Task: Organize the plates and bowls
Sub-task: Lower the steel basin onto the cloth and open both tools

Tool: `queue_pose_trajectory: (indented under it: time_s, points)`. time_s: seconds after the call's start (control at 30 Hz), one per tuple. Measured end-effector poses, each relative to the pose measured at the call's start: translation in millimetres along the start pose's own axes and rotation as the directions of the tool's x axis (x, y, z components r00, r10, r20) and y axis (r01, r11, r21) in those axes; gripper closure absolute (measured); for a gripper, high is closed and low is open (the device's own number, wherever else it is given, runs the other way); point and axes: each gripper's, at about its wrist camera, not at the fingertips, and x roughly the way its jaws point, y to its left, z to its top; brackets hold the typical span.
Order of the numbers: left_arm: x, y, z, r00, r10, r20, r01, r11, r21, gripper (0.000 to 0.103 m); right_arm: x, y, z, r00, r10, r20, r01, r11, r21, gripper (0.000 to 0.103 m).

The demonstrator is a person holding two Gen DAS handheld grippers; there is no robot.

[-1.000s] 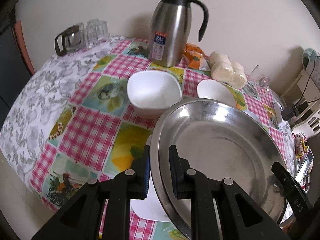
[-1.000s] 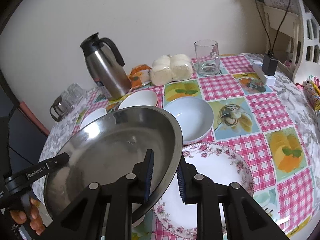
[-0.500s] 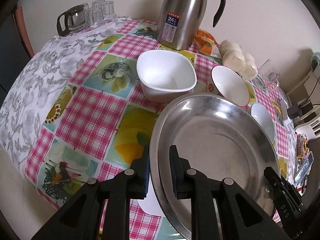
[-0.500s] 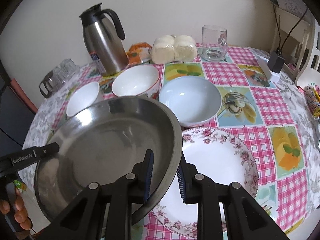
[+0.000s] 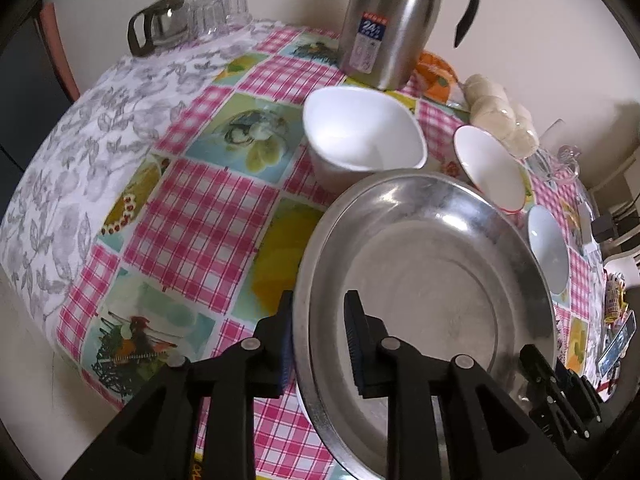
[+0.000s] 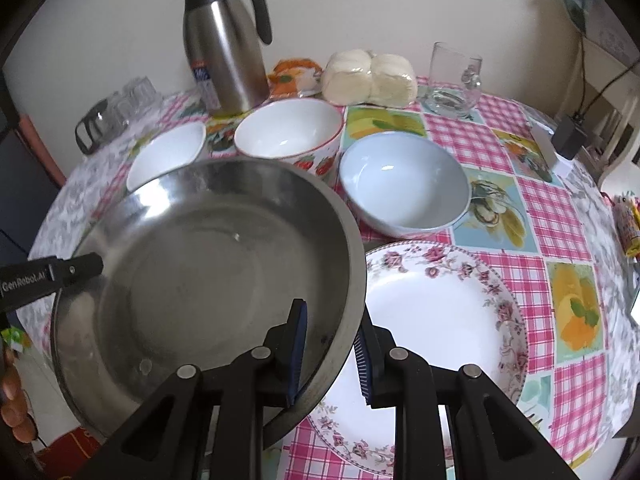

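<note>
Two grippers: both clamp one steel plate (image 5: 424, 280), on opposite rims.
Left gripper (image 5: 318, 344): jaws closed on the plate's near rim, one finger outside, one inside.
Right gripper (image 6: 332, 356): jaws likewise closed on the plate's right rim, rim between the blue pads (image 6: 298, 350).
Steel plate, position: held tilted above the desk (image 5: 192, 220), its right edge overlapping the floral plate (image 6: 440, 312).
Floral plate: flat on the desk, just beside the right gripper, partly beneath the steel plate.
Pale blue bowl (image 6: 404, 186): upright, behind the floral plate.
Strawberry-print bowl (image 6: 290, 134): upright, left of the blue bowl, just behind the steel plate's far rim.
White squarish bowl (image 5: 362, 132): upright, furthest left of the three bowls.
Steel thermos jug (image 6: 226, 46): standing behind the bowls, near the wall.
Wrapped buns (image 6: 370, 76): right of the jug.
Glass mug (image 6: 454, 78): right of the buns.
Glass pot and tumblers (image 5: 188, 20): far left desk edge.
</note>
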Motion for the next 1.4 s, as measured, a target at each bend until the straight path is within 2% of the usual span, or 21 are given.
queue_pose_trajectory:
  time_s: [0.13,0.5,0.73,1.1,1.3,1.4]
  points:
    - [9,5,-2,0.999,-0.008,-0.048,0.007,1.0,-0.018,0.079,4,3,-2,1.0,-0.009,-0.02,0.009,1.0,-0.013,0.077]
    - [25,18,-1,0.994,-0.006,-0.11,-0.002,0.997,-0.076,0.079,13,15,-7,0.998,-0.025,-0.061,0.022,0.999,-0.043,0.077]
    - [29,28,-2,0.991,-0.009,-0.137,-0.007,0.994,-0.112,0.079,21,24,-10,0.996,-0.022,-0.09,0.016,0.998,-0.063,0.077]
    - [29,24,-8,0.987,-0.007,-0.162,-0.01,0.995,-0.104,0.079,19,23,-13,0.994,-0.032,-0.106,0.027,0.998,-0.053,0.077]
    - [29,26,-12,0.986,-0.014,-0.166,-0.005,0.993,-0.115,0.075,20,23,-13,0.993,-0.024,-0.112,0.019,0.999,-0.043,0.077]
    - [26,27,-12,0.987,-0.03,-0.16,0.011,0.993,-0.117,0.068,20,21,-13,0.994,-0.016,-0.11,0.012,0.999,-0.035,0.077]
